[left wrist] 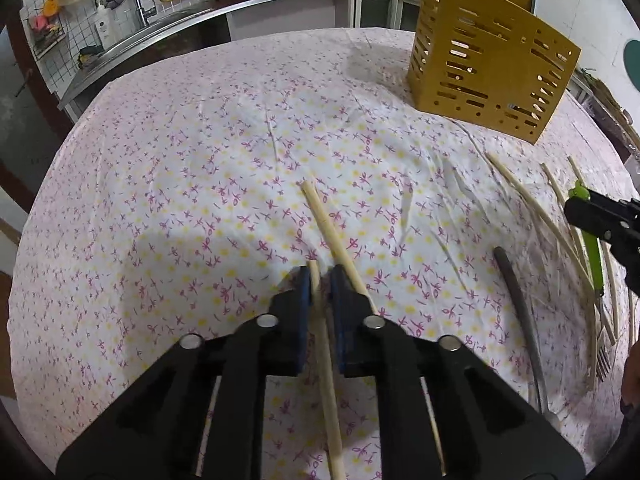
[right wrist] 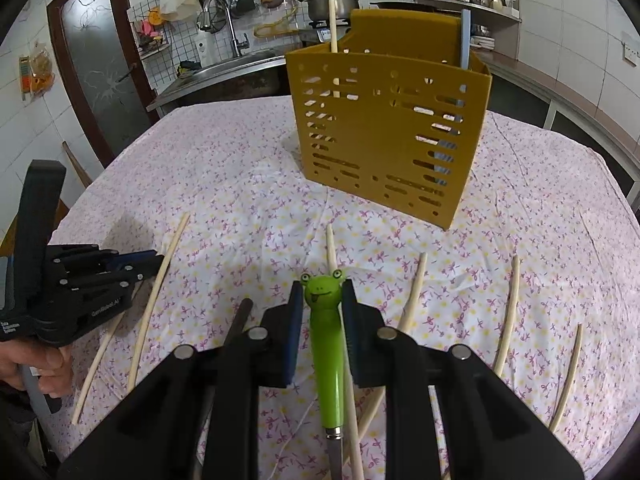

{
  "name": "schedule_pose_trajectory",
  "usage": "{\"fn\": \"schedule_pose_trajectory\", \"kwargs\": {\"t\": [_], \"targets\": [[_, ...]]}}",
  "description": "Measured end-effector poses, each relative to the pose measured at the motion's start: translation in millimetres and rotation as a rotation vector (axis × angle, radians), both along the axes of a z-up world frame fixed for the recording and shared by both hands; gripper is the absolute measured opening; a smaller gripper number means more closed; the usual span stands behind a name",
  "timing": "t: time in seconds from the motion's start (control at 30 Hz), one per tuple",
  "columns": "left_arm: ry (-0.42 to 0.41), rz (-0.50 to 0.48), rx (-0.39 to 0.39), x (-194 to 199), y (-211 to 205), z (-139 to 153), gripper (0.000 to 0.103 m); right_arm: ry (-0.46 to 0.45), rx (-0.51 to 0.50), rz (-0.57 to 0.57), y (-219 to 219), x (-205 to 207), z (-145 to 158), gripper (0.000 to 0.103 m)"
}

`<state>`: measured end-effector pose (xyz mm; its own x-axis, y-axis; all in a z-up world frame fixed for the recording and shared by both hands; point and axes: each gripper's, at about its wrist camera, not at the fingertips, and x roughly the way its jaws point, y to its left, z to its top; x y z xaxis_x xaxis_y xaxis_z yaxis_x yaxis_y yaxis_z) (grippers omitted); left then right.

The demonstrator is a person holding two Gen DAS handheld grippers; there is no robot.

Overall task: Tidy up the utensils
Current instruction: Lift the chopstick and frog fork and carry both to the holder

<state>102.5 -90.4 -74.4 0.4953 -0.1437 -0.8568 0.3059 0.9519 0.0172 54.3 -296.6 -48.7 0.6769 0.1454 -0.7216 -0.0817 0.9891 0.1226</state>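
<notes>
Risk: my left gripper [left wrist: 320, 280] clamps one chopstick [left wrist: 326, 360] off-centre, right gripper [right wrist: 320, 292] pinches frog-handled fork [right wrist: 326, 344]; either could swing and miss the yellow caddy [right wrist: 384, 128] ahead on the tablecloth [left wrist: 180, 180].

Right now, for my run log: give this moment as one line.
left gripper: shut on chopstick | right gripper: shut on frog-handled fork | yellow holder: upright on table

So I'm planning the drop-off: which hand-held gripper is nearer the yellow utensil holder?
Right. The right hand-held gripper, clamped on the frog-handled fork, faces the holder across a short stretch of cloth; the left hand-held gripper, clamped on a chopstick, sits farther back.
</notes>
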Motion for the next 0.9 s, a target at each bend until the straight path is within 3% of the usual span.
{"fn": "schedule_pose_trajectory", "kwargs": {"t": [0.37, 0.9], "targets": [[-0.084, 0.010, -0.084, -13, 8, 47, 0.004, -0.097, 0.039, -0.017, -14, -17, 38, 0.020], [-0.352, -0.012, -0.197, -50, 13, 150, 0.004, -0.300, 0.063, -0.048, -31, -53, 108, 0.019]]}}
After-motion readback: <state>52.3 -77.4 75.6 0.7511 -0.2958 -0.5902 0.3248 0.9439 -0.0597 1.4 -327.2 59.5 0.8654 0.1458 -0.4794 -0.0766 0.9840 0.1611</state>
